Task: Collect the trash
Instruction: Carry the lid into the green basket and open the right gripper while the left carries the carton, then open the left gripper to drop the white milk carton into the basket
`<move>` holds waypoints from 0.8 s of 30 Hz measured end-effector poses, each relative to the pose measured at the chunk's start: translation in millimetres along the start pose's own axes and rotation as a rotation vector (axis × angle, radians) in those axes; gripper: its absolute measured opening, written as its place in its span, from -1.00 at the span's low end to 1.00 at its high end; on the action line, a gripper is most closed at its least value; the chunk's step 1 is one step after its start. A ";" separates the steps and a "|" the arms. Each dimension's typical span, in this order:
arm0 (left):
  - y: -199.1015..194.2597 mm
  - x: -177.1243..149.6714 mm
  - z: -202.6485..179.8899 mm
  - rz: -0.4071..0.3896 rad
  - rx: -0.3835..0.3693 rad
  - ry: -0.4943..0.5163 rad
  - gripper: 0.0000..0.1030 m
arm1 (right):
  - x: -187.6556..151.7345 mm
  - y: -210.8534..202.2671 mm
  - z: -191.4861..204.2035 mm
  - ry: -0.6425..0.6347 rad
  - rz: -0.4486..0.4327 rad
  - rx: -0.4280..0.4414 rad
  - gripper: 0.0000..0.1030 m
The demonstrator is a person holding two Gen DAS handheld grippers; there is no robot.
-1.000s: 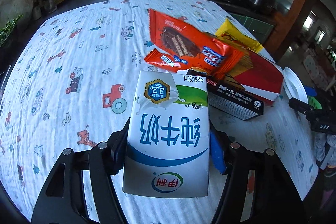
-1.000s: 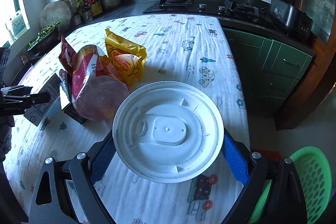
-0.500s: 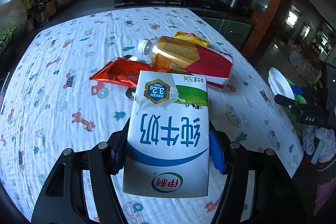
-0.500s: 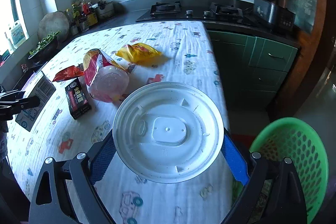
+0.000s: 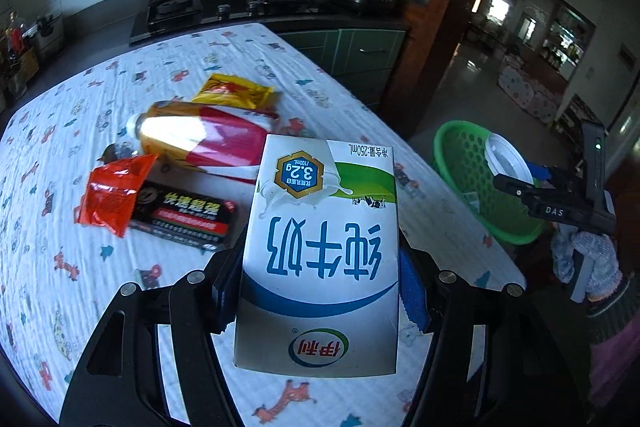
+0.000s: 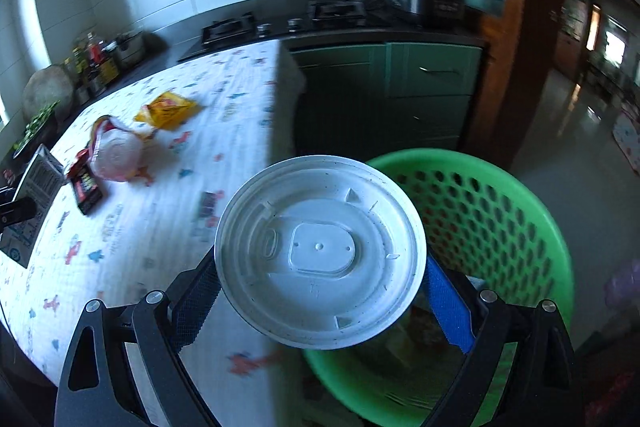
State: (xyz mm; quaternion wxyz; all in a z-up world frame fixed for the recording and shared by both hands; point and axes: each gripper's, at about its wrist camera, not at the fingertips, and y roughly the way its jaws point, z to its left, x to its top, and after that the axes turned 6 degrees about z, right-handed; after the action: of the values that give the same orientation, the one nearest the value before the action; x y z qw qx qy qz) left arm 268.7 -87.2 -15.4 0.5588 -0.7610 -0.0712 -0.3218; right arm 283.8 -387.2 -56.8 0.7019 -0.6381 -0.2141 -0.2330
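Landmark: I place everything against the green basket (image 6: 480, 227) standing on the floor just off the table (image 5: 168, 95) edge.
Right gripper (image 6: 320, 291): my jaws are clenched on the rim of a white plastic lid (image 6: 320, 251), one blue pad on each side; the lid hangs over the basket's near rim, partly above its opening.
Left gripper (image 5: 316, 283): I am grasping a milk carton (image 5: 320, 251) by its two sides, print upside down to my camera; it is above the table, well short of the basket, which lies off to its right.
In the basket: I think I make out some scraps low inside it, but that patch is dark and blurred, so I cannot say what.
Left on the table: a bottle (image 5: 200, 139) lying on its side, a yellow packet (image 5: 234, 93) touching its far end, an orange wrapper (image 5: 112, 193) and a black box (image 5: 184, 215) beside it, all on the far side of the carton from the basket.
Progress, my reading: two items lifted, neither released yet; four pieces untouched. Roughly the early-middle of the job.
Next, my reading: let the lid go first, since it is nearest the opening, then bring the carton across.
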 end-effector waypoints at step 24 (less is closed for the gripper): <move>81.7 71.7 -173.4 0.036 -0.132 0.252 0.24 | -54.5 -11.3 -107.7 0.201 0.001 -0.051 0.80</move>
State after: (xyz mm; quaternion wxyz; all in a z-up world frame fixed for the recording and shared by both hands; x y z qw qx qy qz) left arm 291.9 -290.5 -11.1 0.5175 -0.7510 0.0342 -0.4087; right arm 233.8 -492.4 -90.5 0.7034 -0.6293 -0.1364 -0.3009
